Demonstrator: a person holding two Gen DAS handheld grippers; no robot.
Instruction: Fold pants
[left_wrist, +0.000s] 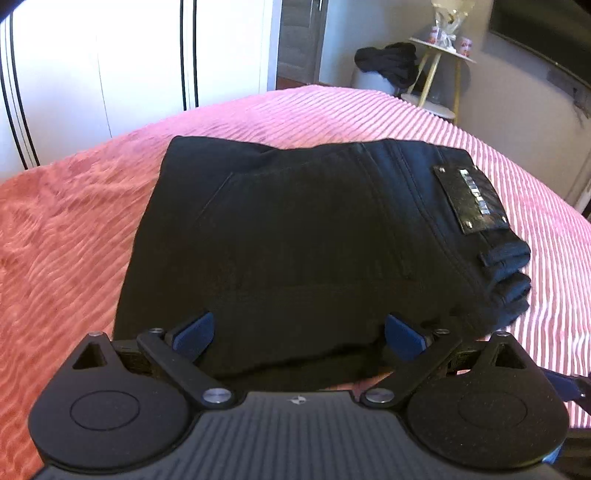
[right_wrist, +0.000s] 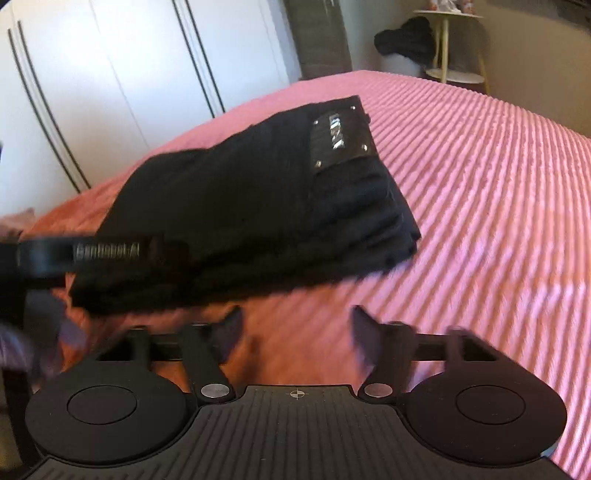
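Pink ribbed bedding (left_wrist: 369, 110) covers the bed on which the work is done, with white wardrobe doors (left_wrist: 110, 55) behind it and a small round side table (left_wrist: 443, 48) in the far corner. On this cover the black pants (left_wrist: 295, 229) are laid as a compact, thick rectangle, several layers being visible at the stacked edge below the leather waistband patch (left_wrist: 469, 199). The folding is judged to be nearly complete.

The left gripper (left_wrist: 299, 332) is held wide apart at the near edge of the bundle, its blue pads (left_wrist: 194, 332) set over the fabric with nothing clamped between them. The right gripper (right_wrist: 295, 332) is likewise spread wide and is kept just short of the bundle, above bare bedding; its view is blurred by motion.

What remains is judged to be tidying. The bundle is best squared by light, flat pressure along the near edge, so that the layers are aligned without being dragged. Pinching a single top layer should be avoided, since the stack could be pulled open. Any push should be met from the opposite side so that the pile is not slid across the soft cover.
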